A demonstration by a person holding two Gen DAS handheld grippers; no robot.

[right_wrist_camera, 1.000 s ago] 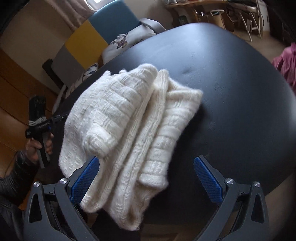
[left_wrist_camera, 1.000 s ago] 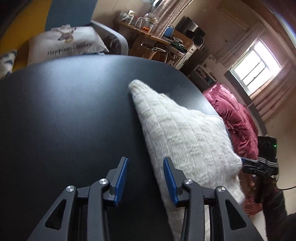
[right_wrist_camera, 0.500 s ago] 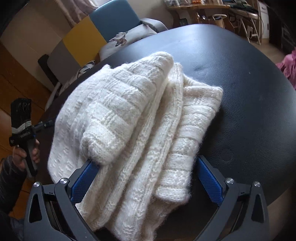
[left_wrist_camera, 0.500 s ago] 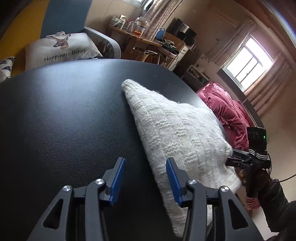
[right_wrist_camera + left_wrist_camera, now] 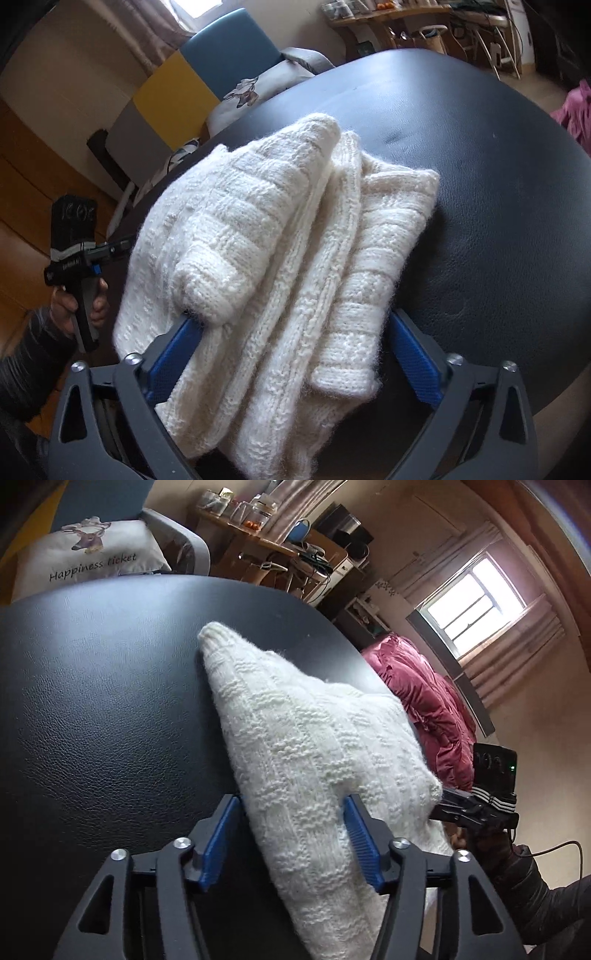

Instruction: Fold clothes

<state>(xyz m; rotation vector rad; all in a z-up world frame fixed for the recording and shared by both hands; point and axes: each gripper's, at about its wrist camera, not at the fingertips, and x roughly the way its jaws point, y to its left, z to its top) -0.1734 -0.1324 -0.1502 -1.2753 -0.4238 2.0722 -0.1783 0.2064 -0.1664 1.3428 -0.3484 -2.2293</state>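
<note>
The only writing that can be read is on the pale cushion [image 5: 88, 559] beyond the far edge of the table, which carries a deer drawing and the words "Happiness ticket"; the markings on the camera units are too small to make out. The white knitted sweater [image 5: 314, 746], folded into a thick bundle, lies on the black leather-grained table [image 5: 103, 701] near its front edge (the right wrist view shows its layered folds and a rolled cuff on top [image 5: 280, 236]). The left gripper [image 5: 291, 840] has its jaws opening, spread wide with the near corner of the sweater lying between the blue pads [image 5: 218, 843]; the left pad sits just beside the knit's edge and the right pad lies against its top, without a clear pinch. A second ago these jaws stood narrower and the sweater lay off to the right of them, only its edge by the right pad. The right gripper [image 5: 295, 360] has its jaws closing around the sweater's near end, the pads touching the knit on both sides; a second ago they stood wider, with the right pad over bare table, clear of the bundle. A red quilt [image 5: 424, 709] lies beyond the table under a bright window [image 5: 476, 598].
</note>
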